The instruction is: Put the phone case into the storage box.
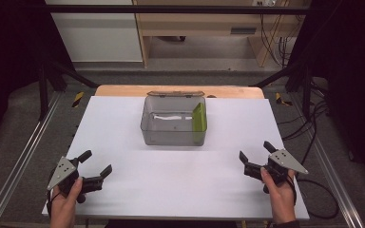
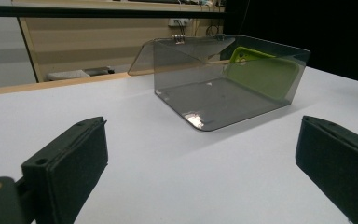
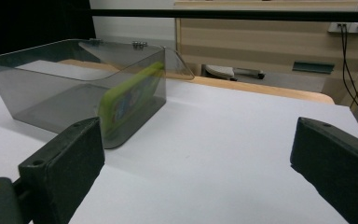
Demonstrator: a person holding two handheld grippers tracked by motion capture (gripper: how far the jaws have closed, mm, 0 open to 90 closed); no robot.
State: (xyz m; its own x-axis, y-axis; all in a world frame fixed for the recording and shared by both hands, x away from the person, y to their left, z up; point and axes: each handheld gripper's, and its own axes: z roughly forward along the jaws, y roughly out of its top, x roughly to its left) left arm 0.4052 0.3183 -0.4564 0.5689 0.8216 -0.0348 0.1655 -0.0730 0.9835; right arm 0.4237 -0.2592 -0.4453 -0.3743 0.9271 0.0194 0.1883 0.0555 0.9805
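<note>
- A white bench (image 1: 171, 190) carries a smoky clear plastic box (image 1: 171, 135), which stands at about 12 o'clock from the middle of the bench, toward the far edge.
- The lid of the box (image 1: 175, 93) is hinged at the far wall and lies folded back, beyond the box, over the wooden strip at the far edge of the bench.
- Inside the box a green phone case (image 1: 199, 117) stands on its long edge and leans against the wall at 3 o'clock.
- The long axis of the case runs from 6 o'clock to 12 o'clock, along that wall; its broad face looks toward 9 o'clock, into the box.
- In the left gripper view the case (image 2: 261, 74) shows through the tinted wall, with a camera cut-out at its far upper corner.
- On the floor of the box, near the far wall, lies a pale thin thing; I cannot tell what it is.
- The left tongs (image 1: 94, 165) rest at 7 o'clock on the bench, in the person's left hand (image 1: 65, 206); the jaws stand wide apart and hold nothing.
- The right tongs (image 1: 255, 152) rest at 5 o'clock, in the right hand (image 1: 280, 194); the jaws also stand wide apart, with nothing between them.
- Both tongs point toward the box and are well apart from it.
</note>
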